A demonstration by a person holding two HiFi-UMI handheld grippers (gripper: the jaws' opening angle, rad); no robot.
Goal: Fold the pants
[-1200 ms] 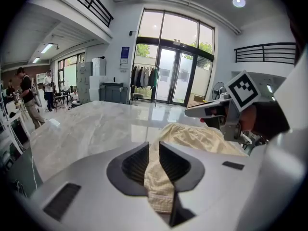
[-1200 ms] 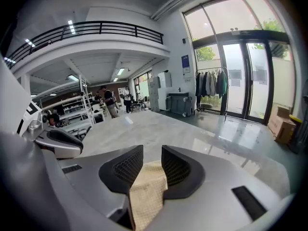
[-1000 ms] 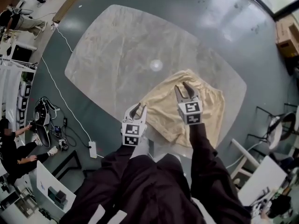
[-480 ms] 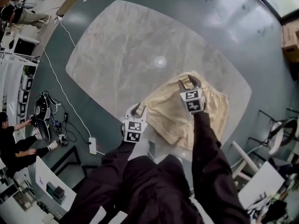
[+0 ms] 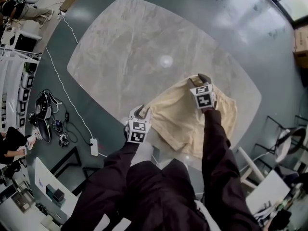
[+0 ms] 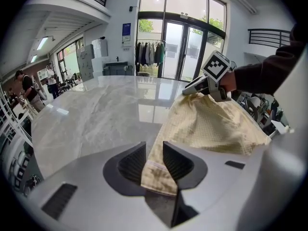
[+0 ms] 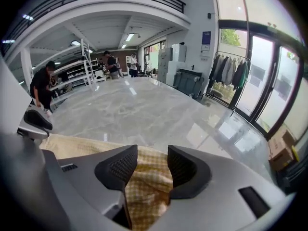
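Note:
Pale yellow checked pants [image 5: 183, 121] lie spread at the near right end of the marble table [image 5: 120, 42]. My left gripper [image 5: 138, 110] is at their near left corner. In the left gripper view a hem of the pants [image 6: 207, 124] runs between the left gripper's [image 6: 154, 160] jaws, which are opening and no longer pinch it. My right gripper [image 5: 202, 77] is low over the far edge of the pants. Its jaws stand wide apart, with the cloth [image 7: 72, 146] lying loose between them at the right gripper [image 7: 149, 170]. The right gripper [image 6: 204, 83] also shows in the left gripper view.
The table's edge runs just in front of the person's dark sleeves. On the floor to the left lie cables and a power strip [image 5: 95, 148], with people and shelves beyond. A chair [image 5: 284, 134] and a cardboard box [image 5: 301, 40] stand on the right.
Both grippers have sunk toward the table. The right one has moved farther across the pants to their far edge. The cloth now lies flatter, and the right jaws look wider.

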